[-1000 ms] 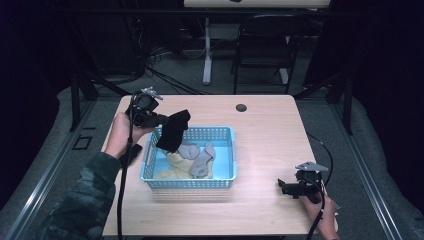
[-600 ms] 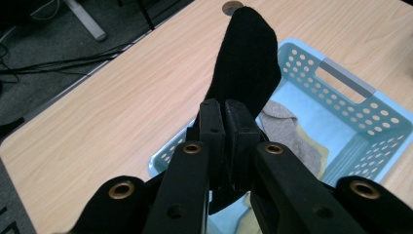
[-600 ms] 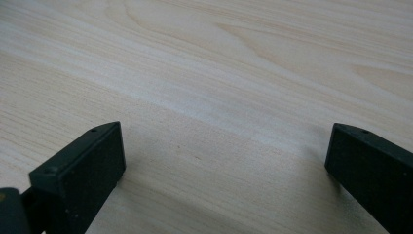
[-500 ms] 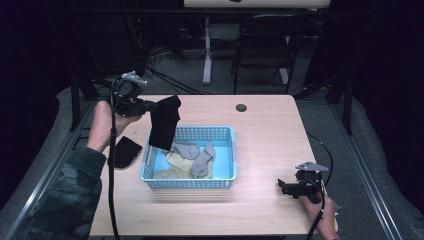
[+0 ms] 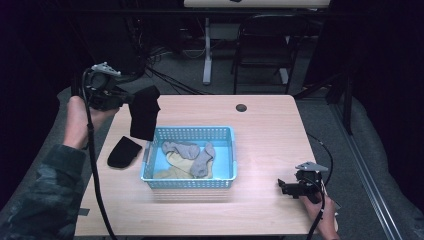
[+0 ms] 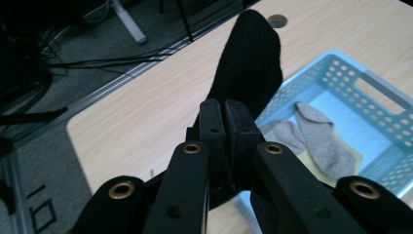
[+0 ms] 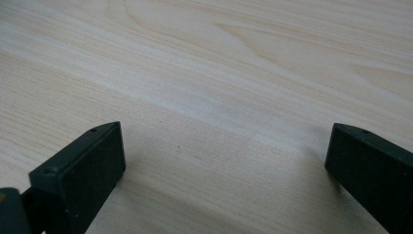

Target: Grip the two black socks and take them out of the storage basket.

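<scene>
Jaws pinching limp black sock (image 5: 144,111), perforated basket (image 5: 192,133)

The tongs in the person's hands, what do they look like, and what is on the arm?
Both are black. The left tongs and right tongs each carry a grey three-cornered plate on top and trail a black cable. Close up, the left jaw arms have brass-ringed screw holes. The left sleeve is a dark camouflage pattern.

A dim lab or studio: one lit wooden table (image 5: 260,130) stands on grey carpet, with loose cables (image 5: 170,75), a black chair (image 5: 262,50) and dark surroundings behind it.
</scene>
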{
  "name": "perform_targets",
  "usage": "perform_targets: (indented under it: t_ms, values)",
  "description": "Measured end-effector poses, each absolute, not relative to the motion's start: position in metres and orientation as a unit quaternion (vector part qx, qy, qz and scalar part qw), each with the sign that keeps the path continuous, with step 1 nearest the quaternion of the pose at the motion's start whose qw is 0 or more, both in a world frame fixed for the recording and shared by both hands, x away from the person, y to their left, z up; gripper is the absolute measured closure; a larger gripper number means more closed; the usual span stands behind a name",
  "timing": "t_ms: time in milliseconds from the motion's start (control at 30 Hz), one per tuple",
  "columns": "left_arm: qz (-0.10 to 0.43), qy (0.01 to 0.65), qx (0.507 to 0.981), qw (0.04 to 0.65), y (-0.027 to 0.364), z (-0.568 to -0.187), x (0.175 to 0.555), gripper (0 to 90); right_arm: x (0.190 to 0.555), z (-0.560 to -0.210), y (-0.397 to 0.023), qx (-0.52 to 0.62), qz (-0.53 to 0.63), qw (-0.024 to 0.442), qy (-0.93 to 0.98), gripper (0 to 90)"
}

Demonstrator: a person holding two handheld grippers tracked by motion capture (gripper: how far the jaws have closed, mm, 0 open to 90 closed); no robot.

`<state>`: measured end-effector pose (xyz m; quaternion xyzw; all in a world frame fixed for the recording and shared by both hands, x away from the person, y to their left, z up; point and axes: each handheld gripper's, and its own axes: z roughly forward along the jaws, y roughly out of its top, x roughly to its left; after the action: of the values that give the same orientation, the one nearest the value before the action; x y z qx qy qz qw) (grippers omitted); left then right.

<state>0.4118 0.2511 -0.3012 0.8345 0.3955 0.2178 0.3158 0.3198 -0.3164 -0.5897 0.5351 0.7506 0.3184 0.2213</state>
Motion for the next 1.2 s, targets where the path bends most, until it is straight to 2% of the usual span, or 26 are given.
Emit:
perform_targets:
  t_ms: [267, 567, 833, 1200]
  values:
    - [0.233, 0.434, 0.813, 0.309, 0.286, -0.302, 0.408, 86.9, 0.320, -0.590, -0.316, 0.535, 0.319, 0.221, 0.751, 0.3]
    - [0.237, 0.479, 0.796, 0.284, 0.320, -0.322, 0.411, 86.9, 0.320, -0.590, -0.316, 0.535, 0.318, 0.221, 0.751, 0.3]
    - [0.202, 0.519, 0.791, 0.254, 0.341, -0.363, 0.423, 86.9, 0.320, -0.590, -0.316, 0.535, 0.318, 0.221, 0.751, 0.3]
    - [0.147, 0.553, 0.794, 0.208, 0.342, -0.425, 0.449, 86.7, 0.320, -0.590, -0.316, 0.535, 0.319, 0.221, 0.751, 0.4]
